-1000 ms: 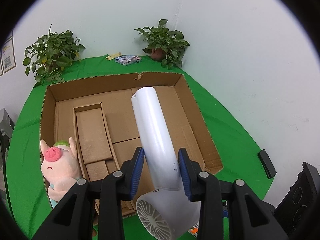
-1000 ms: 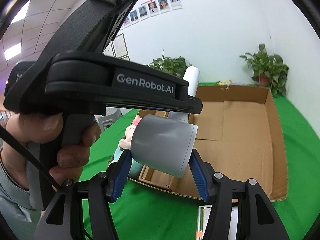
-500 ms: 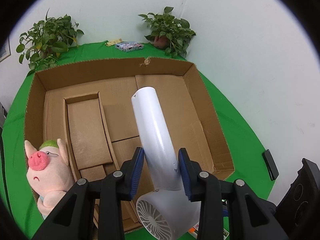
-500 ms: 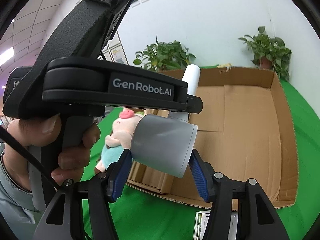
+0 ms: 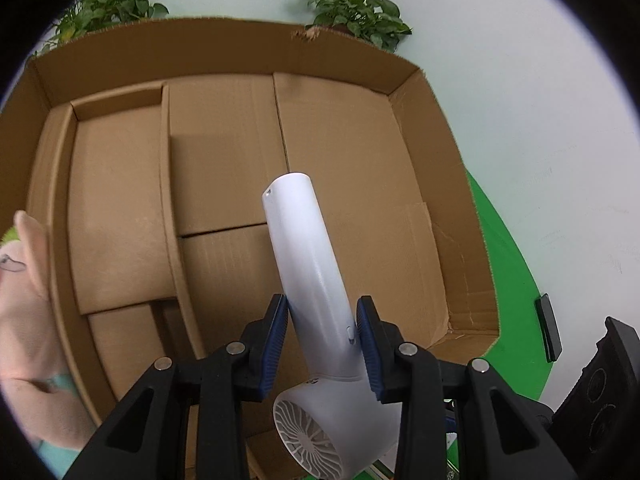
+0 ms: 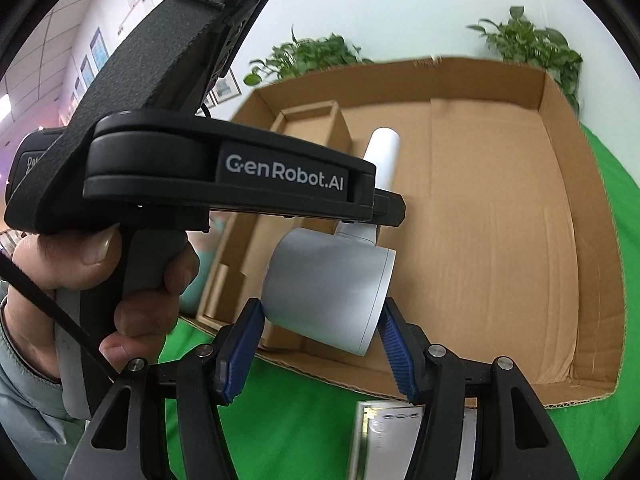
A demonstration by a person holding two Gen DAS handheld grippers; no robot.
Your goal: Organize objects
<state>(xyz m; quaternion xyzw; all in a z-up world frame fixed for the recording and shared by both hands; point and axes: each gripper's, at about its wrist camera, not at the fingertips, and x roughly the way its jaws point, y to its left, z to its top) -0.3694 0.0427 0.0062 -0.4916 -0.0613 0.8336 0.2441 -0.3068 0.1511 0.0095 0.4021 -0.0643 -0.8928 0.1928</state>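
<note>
A white hair dryer is held by both grippers above the open cardboard box (image 5: 240,48). My left gripper (image 5: 322,320) is shut on its handle (image 5: 302,248), which points away over the box floor, and the rear grille (image 5: 308,440) faces the camera. My right gripper (image 6: 320,312) is shut on the dryer's barrel (image 6: 328,292). In the right wrist view the handle tip (image 6: 384,148) sticks up past the left gripper's black body (image 6: 224,176), which a hand (image 6: 100,280) grasps. The box (image 6: 500,200) lies just beyond.
A pink pig plush (image 5: 24,312) leans at the box's left side. A cardboard insert (image 5: 116,208) sits in the box's left part. Potted plants (image 5: 352,8) stand behind. A black slab (image 5: 548,328) lies on the green cloth (image 5: 508,264), and a white package (image 6: 400,432) sits in front of the box.
Both grippers have sunk toward the box with the dryer between them. The box now fills most of each view and the pig has slid to the left edge.
</note>
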